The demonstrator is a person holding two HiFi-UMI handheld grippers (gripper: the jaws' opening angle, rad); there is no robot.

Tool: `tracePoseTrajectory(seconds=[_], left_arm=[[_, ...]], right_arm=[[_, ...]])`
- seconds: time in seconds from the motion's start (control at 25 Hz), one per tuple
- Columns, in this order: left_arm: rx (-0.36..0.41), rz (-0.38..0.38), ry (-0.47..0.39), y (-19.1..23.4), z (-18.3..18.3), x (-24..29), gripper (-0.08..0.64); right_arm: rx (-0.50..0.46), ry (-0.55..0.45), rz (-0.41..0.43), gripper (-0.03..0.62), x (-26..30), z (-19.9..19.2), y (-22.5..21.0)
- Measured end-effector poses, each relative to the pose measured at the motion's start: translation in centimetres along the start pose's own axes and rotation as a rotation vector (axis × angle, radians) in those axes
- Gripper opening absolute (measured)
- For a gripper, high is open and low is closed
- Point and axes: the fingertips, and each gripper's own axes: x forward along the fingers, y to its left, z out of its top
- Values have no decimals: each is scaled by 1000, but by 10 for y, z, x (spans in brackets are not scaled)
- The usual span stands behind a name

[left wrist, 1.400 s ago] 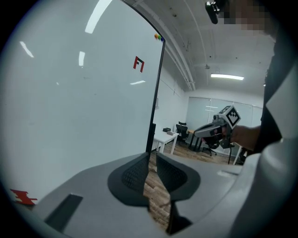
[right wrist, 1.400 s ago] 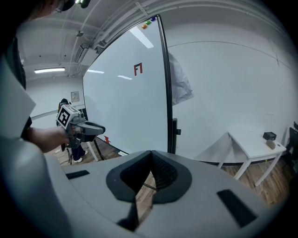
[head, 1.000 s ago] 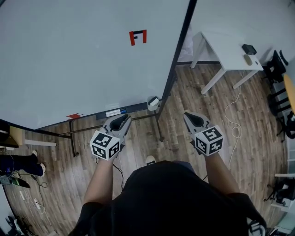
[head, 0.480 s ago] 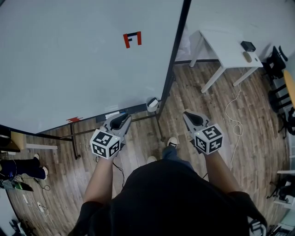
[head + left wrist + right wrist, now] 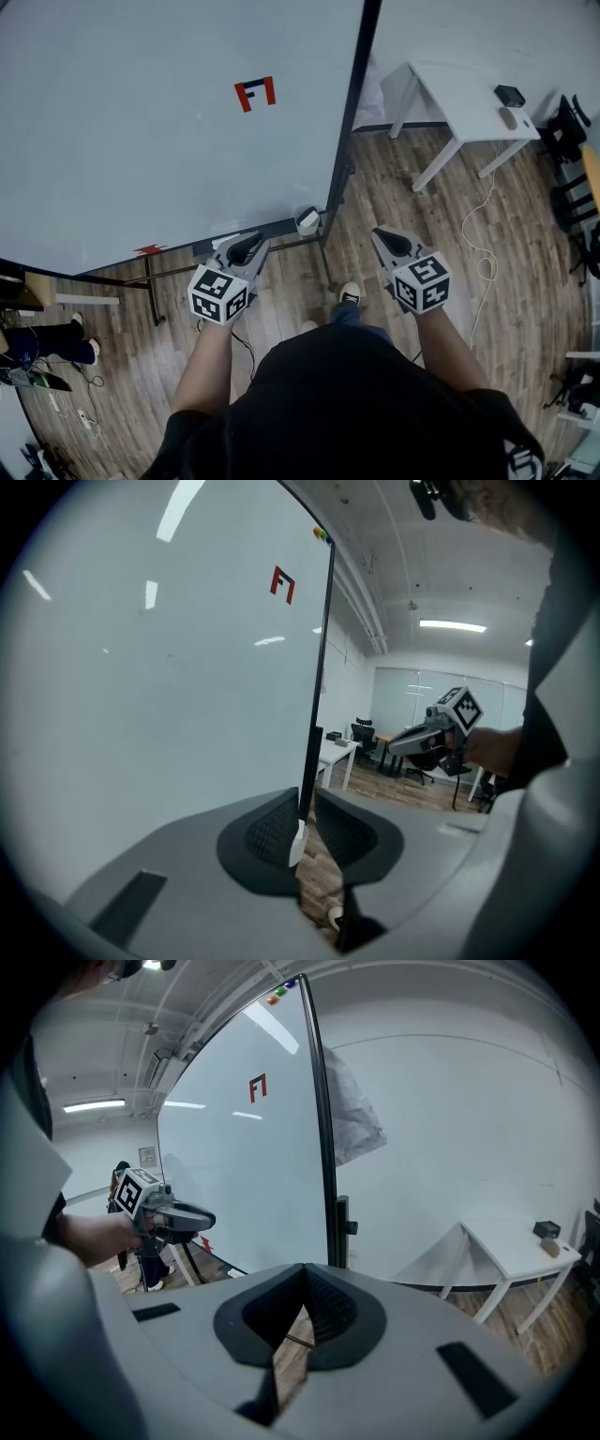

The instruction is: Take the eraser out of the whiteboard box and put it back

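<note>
The big whiteboard [image 5: 141,122] stands ahead on the left with a red mark [image 5: 255,94] on it. A small white box [image 5: 307,220] hangs at the right end of its bottom ledge, with something dark on top; I cannot make out the eraser. My left gripper [image 5: 251,241] points at the ledge just left of the box, apart from it, shut and empty. My right gripper [image 5: 382,236] is over the wood floor to the right of the board's edge, also shut and empty. In the left gripper view the box [image 5: 296,841] shows pale beyond the closed jaws.
A white table [image 5: 469,98] with two small dark items stands at the right by the wall. A white cable [image 5: 478,244] trails over the floor beside it. The board's stand legs [image 5: 150,291] reach out low left. Another person's legs [image 5: 37,337] are at the far left.
The person has stepped forward: a shoe now shows ahead of the body. Both grippers have come slightly closer to the board's ledge and box. Their jaws look unchanged.
</note>
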Motion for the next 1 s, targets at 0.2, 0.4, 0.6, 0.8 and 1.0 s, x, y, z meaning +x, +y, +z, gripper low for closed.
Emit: tracePoseTrajectory(seconds=[0.2, 0.4, 0.6, 0.8, 1.0], left_arm=[[-3, 19, 5, 6, 2, 19, 63], [-19, 19, 23, 11, -4, 39, 63], [-29, 10, 42, 12, -10, 56, 64], [-38, 3, 67, 15, -20, 76, 64], [-56, -16, 90, 17, -30, 94, 64]], right_arm=[[5, 24, 10, -5, 10, -1, -16], [8, 46, 23, -6, 23, -5, -29], [18, 63, 34, -6, 32, -10, -39], [27, 78, 37, -6, 38, -15, -50], [37, 94, 38, -6, 44, -21, -59]])
